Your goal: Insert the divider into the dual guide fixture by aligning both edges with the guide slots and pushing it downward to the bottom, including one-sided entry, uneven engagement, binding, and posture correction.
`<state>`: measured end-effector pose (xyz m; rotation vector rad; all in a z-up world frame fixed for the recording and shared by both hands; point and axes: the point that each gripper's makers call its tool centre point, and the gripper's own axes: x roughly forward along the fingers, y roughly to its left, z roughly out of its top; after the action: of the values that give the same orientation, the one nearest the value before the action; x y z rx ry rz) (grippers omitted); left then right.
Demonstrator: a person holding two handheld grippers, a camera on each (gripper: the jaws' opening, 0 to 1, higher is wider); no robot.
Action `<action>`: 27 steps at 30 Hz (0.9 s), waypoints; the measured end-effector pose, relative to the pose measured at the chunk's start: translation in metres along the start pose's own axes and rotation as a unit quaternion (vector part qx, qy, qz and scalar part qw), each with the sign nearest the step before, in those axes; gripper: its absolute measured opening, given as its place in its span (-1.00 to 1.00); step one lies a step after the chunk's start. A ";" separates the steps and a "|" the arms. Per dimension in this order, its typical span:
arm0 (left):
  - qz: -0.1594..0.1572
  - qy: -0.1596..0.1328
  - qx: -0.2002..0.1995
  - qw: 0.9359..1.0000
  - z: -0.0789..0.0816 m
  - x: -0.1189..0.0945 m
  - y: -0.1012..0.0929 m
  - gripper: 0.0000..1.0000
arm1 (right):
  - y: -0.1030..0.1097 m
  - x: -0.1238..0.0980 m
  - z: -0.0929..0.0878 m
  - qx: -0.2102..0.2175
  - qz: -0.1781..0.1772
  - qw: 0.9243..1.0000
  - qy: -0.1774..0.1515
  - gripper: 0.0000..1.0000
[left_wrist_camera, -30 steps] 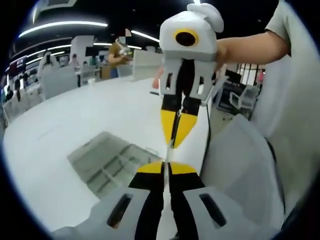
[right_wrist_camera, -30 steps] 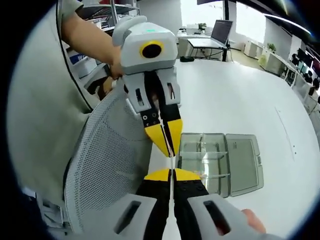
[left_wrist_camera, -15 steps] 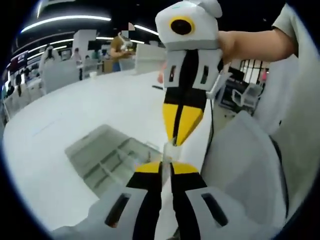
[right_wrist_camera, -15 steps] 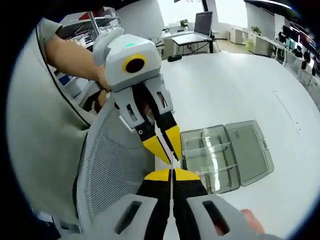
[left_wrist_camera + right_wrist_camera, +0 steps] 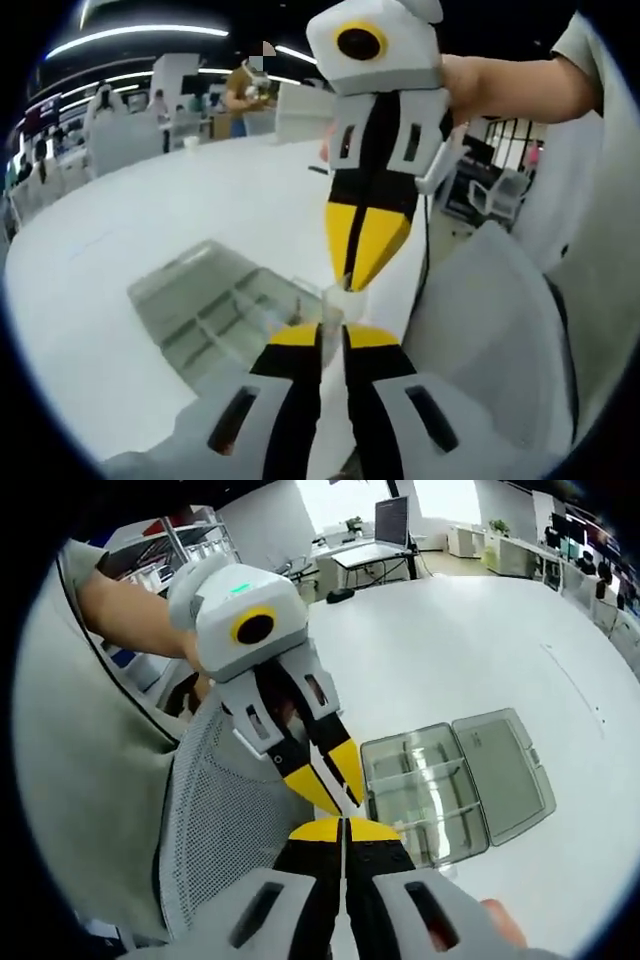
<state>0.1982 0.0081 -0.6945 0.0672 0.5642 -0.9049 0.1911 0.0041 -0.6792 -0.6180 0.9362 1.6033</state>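
Observation:
A thin clear divider (image 5: 331, 302) is seen edge-on in the air between the two grippers' tips. My left gripper (image 5: 331, 330) rises from the bottom of the left gripper view, shut on its near edge. From above, my right gripper (image 5: 350, 283) points down, shut on the far edge. In the right gripper view my right gripper (image 5: 342, 823) meets the tilted left gripper (image 5: 345, 798) tip to tip; the divider is hardly visible there. The clear fixture box (image 5: 418, 792) lies on the white table (image 5: 450, 660) with its lid (image 5: 502, 770) folded open, right of the tips. It shows as the box (image 5: 215, 312), lower left.
A grey mesh chair back (image 5: 220, 830) stands under the grippers, between the person and the table edge. The person's forearm (image 5: 510, 85) and shirt are close by. Desks, chairs and a standing person (image 5: 240, 95) are far behind the table (image 5: 120, 230).
Both grippers keep their hold on the divider. In the right gripper view the left gripper has tilted further and shifted left; in the left gripper view the right gripper's jaws have rolled into a closed wedge.

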 end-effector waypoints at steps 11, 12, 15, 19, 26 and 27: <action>0.030 -0.011 -0.017 0.999 0.000 -0.013 0.016 -0.78 | -0.013 0.005 0.004 -0.046 -0.026 0.998 0.023 -1.00; 0.034 -0.010 -0.022 0.999 -0.001 -0.015 0.018 -0.76 | -0.014 0.005 0.005 -0.045 -0.025 0.998 0.022 -1.00; 0.039 -0.013 -0.034 0.999 0.000 -0.020 0.020 -0.72 | -0.023 0.006 0.006 -0.060 -0.037 0.997 0.033 -1.00; 0.050 -0.029 -0.050 0.997 0.006 -0.029 0.022 -0.64 | -0.029 0.007 0.008 -0.069 -0.044 0.996 0.041 -1.00; 0.066 -0.040 -0.062 0.995 0.008 -0.034 0.027 -0.42 | -0.036 0.009 0.011 -0.078 -0.053 0.994 0.053 -1.00; 0.068 -0.040 -0.062 0.995 0.007 -0.035 0.027 -0.39 | -0.037 0.010 0.011 -0.079 -0.055 0.994 0.055 -1.00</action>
<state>0.2051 0.0480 -0.6759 -0.0427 0.5337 -0.7351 0.2254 0.0211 -0.6897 -0.8600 0.8451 1.5674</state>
